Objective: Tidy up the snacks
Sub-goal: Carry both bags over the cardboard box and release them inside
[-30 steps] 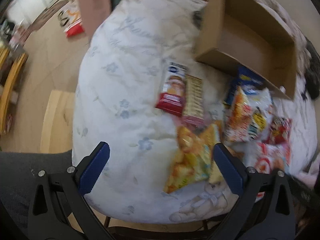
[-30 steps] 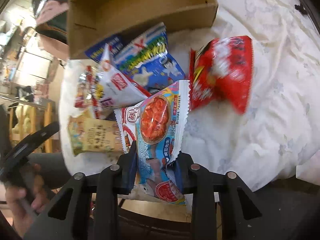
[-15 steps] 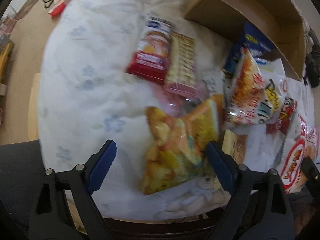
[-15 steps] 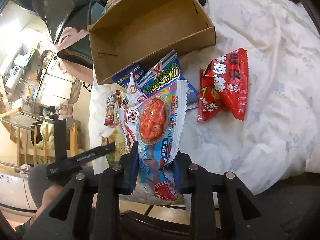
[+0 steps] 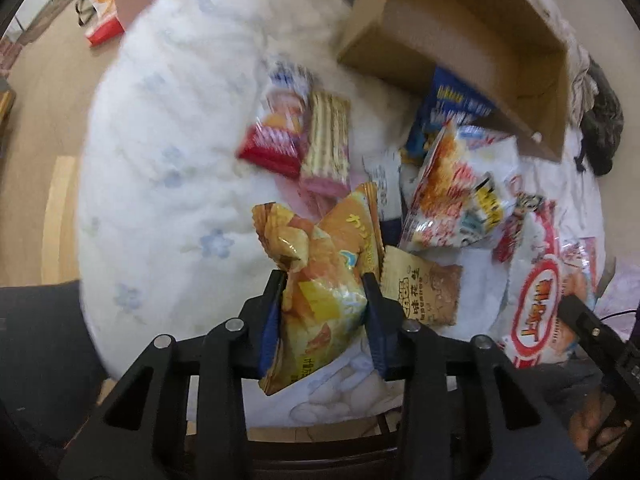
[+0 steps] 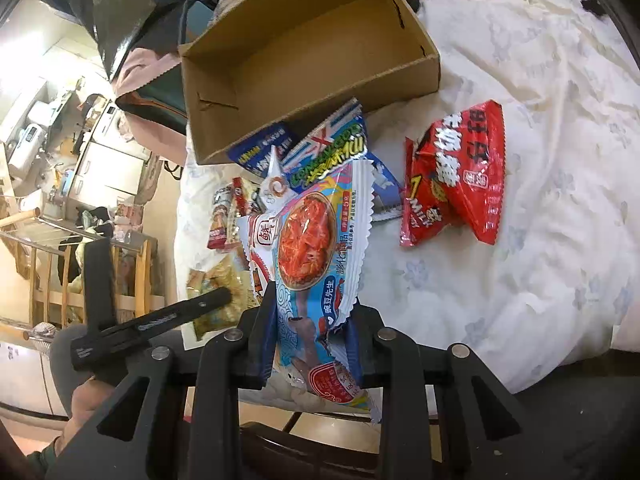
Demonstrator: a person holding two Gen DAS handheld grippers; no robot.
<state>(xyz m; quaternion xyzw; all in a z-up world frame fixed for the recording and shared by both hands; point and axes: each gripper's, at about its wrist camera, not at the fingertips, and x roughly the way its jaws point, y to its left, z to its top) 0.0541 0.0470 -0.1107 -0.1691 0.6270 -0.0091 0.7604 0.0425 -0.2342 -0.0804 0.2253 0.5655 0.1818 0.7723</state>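
Note:
My left gripper [image 5: 324, 284] is shut on a yellow-orange chip bag [image 5: 320, 280] at the table's near edge. My right gripper [image 6: 314, 300] is shut on a light blue snack pack with a red picture [image 6: 316, 248] and holds it above the table. An open, empty cardboard box [image 5: 460, 40] stands at the back; it also shows in the right wrist view [image 6: 304, 52]. Several snack packs lie in front of it: a red pack [image 5: 276, 136], a wafer pack [image 5: 326, 144], a tan peanut pack [image 5: 424, 292], a red bag [image 6: 456, 176].
The table is covered by a white flowered cloth [image 5: 160, 140]. A white and red bag [image 5: 540, 304] lies at the right. The left gripper's side [image 6: 152, 324] shows in the right wrist view. Floor and furniture [image 6: 60, 160] lie to the left.
My left gripper has moved in on the yellow-orange chip bag and shut on it. My right gripper has kept hold of the light blue pack, raising it slightly.

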